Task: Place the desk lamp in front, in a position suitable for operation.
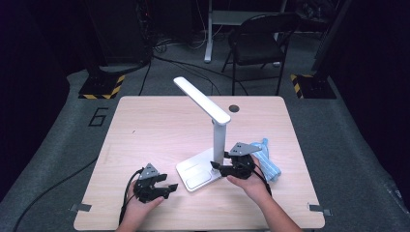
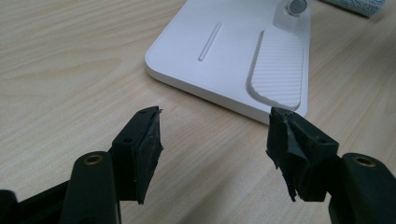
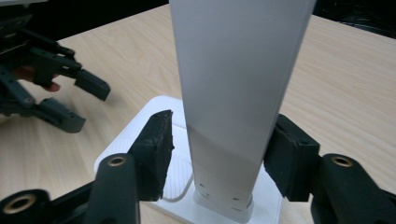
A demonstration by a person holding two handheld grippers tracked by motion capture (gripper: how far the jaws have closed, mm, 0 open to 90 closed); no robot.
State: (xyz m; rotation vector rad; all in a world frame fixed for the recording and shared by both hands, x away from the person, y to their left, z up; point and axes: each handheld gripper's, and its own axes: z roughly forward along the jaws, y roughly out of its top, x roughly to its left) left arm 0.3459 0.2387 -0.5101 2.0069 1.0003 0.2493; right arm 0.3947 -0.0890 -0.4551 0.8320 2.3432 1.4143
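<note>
High view: a white desk lamp (image 1: 208, 130) stands on a light wood table (image 1: 145, 130), a bit right of centre and toward the near edge. Its flat base (image 1: 193, 174) lies on the tabletop, an upright post (image 1: 219, 142) rises from the base's far right corner, and the long head (image 1: 200, 100) slants up & away to the left. A blue-white cloth (image 1: 267, 159) lies just right of the post, behind the right hand.

R gripper (image 1: 216, 168) comes at the post from the right, low down, near the base. Right gripper view: the post (image 3: 233, 93) stands between the two black jaws; the right-hand pad looks to be against the post's edge, while the left-hand pad has a thin gap beside it, so the jaws straddle the post w/o a firm clamp showing. Can't tell for sure whether the right-hand pad presses or just touches.

L gripper (image 1: 170, 189) sits at the table's near left, held in the left hand (image 1: 140, 205), jaws pointing right toward the base & well apart from it. Left gripper view: jaws spread wide w/ bare wood betw. them, holding nothing; the base (image 2: 224, 51) lies just ahead, w/ its ribbed pad (image 2: 278, 65) and a narrow slot (image 2: 210, 42) in it

Beyond the table, a dark folding chair (image 1: 258, 38) stands on grey floor
</note>
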